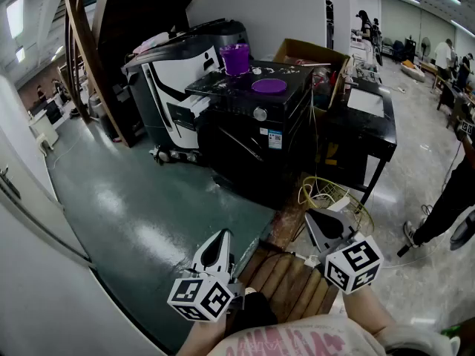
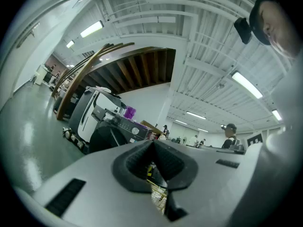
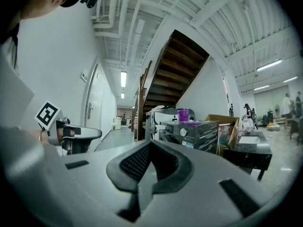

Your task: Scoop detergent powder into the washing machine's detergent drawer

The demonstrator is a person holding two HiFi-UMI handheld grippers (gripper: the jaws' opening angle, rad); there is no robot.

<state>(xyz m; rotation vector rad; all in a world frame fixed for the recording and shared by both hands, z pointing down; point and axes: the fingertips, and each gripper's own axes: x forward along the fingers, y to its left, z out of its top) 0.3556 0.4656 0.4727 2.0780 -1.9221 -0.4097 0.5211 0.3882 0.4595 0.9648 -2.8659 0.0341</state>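
The black washing machine (image 1: 256,128) stands in the middle of the head view, a few steps ahead. On its top are a purple cup (image 1: 235,58) and a flat purple lid (image 1: 269,86). My left gripper (image 1: 217,245) and right gripper (image 1: 321,222) are held low, close to my body and far from the machine. Both are shut with nothing between the jaws. In the left gripper view the jaws (image 2: 152,148) point at the machine (image 2: 118,126) and the cup (image 2: 129,111). The right gripper view (image 3: 150,148) shows the machine (image 3: 199,131), the cup (image 3: 183,115) and the left gripper (image 3: 71,135).
A white appliance (image 1: 167,87) stands behind the machine, beside a wooden staircase (image 1: 82,50). A cardboard box (image 1: 312,54) and a black table (image 1: 364,124) are to the right. Yellow cable (image 1: 326,195) and wooden slats (image 1: 289,277) lie on the floor by my feet. A person's leg (image 1: 445,199) is at right.
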